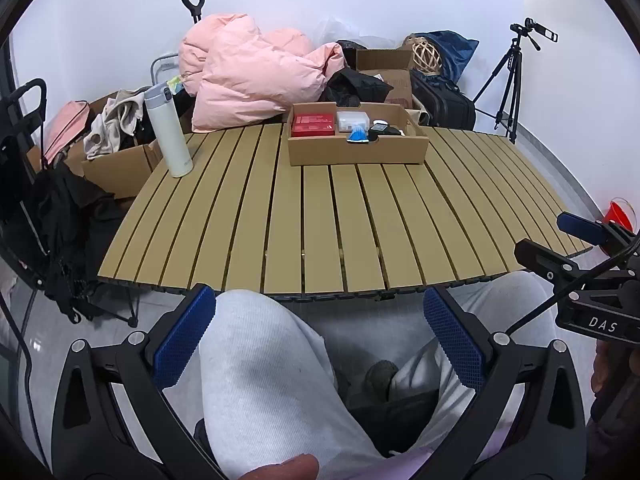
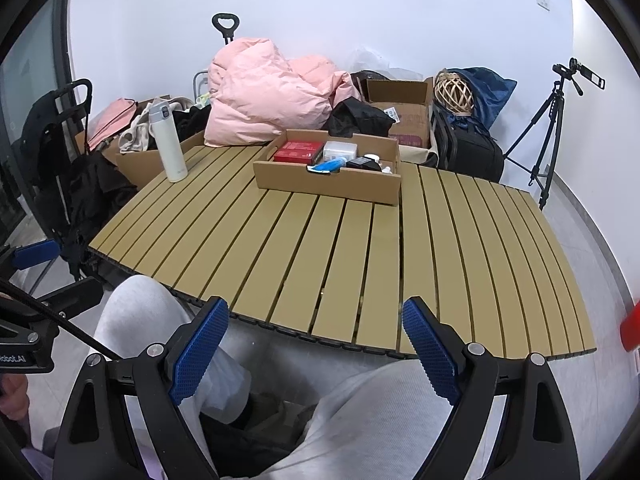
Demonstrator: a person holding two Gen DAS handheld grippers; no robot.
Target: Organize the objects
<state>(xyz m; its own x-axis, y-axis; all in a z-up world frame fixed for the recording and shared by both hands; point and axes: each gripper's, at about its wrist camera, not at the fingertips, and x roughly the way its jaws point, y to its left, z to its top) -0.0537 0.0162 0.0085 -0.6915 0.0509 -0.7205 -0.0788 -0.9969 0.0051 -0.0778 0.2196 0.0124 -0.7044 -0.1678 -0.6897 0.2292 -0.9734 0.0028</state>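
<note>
A shallow cardboard tray (image 1: 356,156) (image 2: 320,186) stands at the far middle of the slatted table (image 1: 320,224) (image 2: 360,256). It holds a red box (image 1: 313,125) (image 2: 298,151), a white box (image 1: 352,119) (image 2: 339,149), a blue item (image 1: 358,135) (image 2: 328,166) and a black item (image 1: 382,128) (image 2: 362,163). A white bottle (image 1: 168,130) (image 2: 167,140) stands upright at the table's far left. My left gripper (image 1: 320,336) is open and empty, held over the person's lap before the table's near edge. My right gripper (image 2: 316,344) is open and empty there too, and shows at the right of the left wrist view (image 1: 560,236).
Behind the table lie a pink duvet (image 1: 248,76) (image 2: 272,96), cardboard boxes (image 1: 116,168) (image 2: 404,120), black bags (image 1: 444,104) (image 2: 468,148) and a wicker ball (image 2: 454,92). A tripod (image 1: 508,76) (image 2: 552,128) stands at the right. A black trolley (image 1: 20,160) (image 2: 56,152) stands at the left.
</note>
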